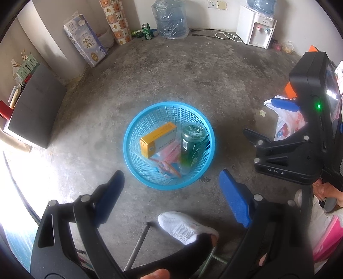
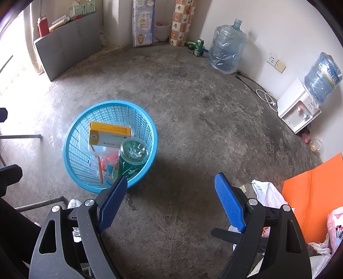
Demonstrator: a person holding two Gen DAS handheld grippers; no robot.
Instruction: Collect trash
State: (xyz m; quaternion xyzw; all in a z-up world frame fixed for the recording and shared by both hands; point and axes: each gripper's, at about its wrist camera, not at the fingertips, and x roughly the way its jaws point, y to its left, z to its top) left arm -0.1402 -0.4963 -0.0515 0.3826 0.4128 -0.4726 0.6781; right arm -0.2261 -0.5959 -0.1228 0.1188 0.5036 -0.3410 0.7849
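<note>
A blue plastic basket (image 1: 133, 131) stands on the concrete floor. In it lie a yellow and white box (image 1: 157, 138), a green bottle (image 1: 191, 143) and clear plastic wrappers (image 1: 169, 167). The basket also shows in the right wrist view (image 2: 70, 137) with the box (image 2: 109, 133) and the bottle (image 2: 131, 158). My left gripper (image 1: 171, 191) is open and empty, just above the basket's near rim. My right gripper (image 2: 169, 193) is open and empty, over bare floor to the right of the basket; its body shows in the left wrist view (image 1: 300, 137).
A white plastic bag (image 2: 268, 193) and an orange mat (image 2: 310, 193) lie at the right. A green can (image 1: 146, 31), a water jug (image 1: 171, 19), a dispenser (image 1: 256, 30), a tissue pack (image 1: 85, 43) and a dark box (image 1: 36, 107) line the walls. A white shoe (image 1: 182, 227) is below.
</note>
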